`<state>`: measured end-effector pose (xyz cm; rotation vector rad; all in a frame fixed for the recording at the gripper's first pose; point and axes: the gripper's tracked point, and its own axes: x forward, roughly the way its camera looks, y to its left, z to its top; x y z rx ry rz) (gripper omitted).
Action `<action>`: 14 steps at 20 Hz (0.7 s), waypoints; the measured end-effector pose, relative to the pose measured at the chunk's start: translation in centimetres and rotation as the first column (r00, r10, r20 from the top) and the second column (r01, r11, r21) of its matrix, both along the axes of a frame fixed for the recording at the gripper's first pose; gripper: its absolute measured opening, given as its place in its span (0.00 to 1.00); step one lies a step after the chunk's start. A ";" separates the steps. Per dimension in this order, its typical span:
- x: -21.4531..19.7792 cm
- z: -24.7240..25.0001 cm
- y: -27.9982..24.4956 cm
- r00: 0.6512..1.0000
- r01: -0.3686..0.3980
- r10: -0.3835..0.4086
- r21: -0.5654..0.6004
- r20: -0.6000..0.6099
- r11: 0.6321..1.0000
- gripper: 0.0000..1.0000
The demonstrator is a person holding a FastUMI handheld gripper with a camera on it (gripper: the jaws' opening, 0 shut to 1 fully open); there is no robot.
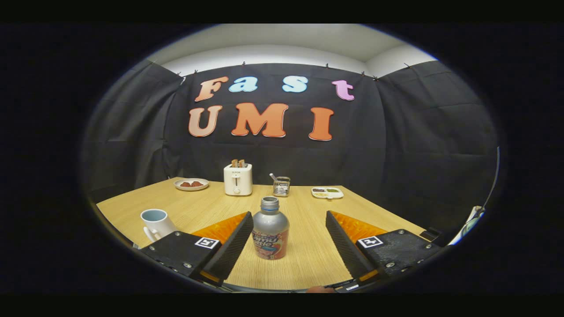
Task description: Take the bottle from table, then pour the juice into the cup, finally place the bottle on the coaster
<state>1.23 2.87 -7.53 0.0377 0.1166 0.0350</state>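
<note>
A silver metal bottle (pixel 270 230) with a screw cap and a colourful label stands upright on the wooden table (pixel 308 259). It sits between my two fingers, close to the left one and well apart from the right one. My gripper (pixel 289 220) is open, with neither finger pressing on the bottle. A white cup (pixel 156 223) with a pale blue inside stands on the table to the left, just beyond the left finger, its handle towards me.
Along the far side of the table stand a plate with reddish food (pixel 191 184), a white toaster (pixel 238 178), a small glass holder with a stick in it (pixel 280 186) and a white divided tray (pixel 327 192).
</note>
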 end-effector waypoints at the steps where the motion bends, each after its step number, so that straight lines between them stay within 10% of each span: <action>1: 0.1 -0.6 0.4 1.000 -0.008 0.008 0.003 -0.011 1.000 0.98; 14: 2.7 -7.2 2.9 0.992 -0.036 0.036 0.006 -0.118 0.999 0.99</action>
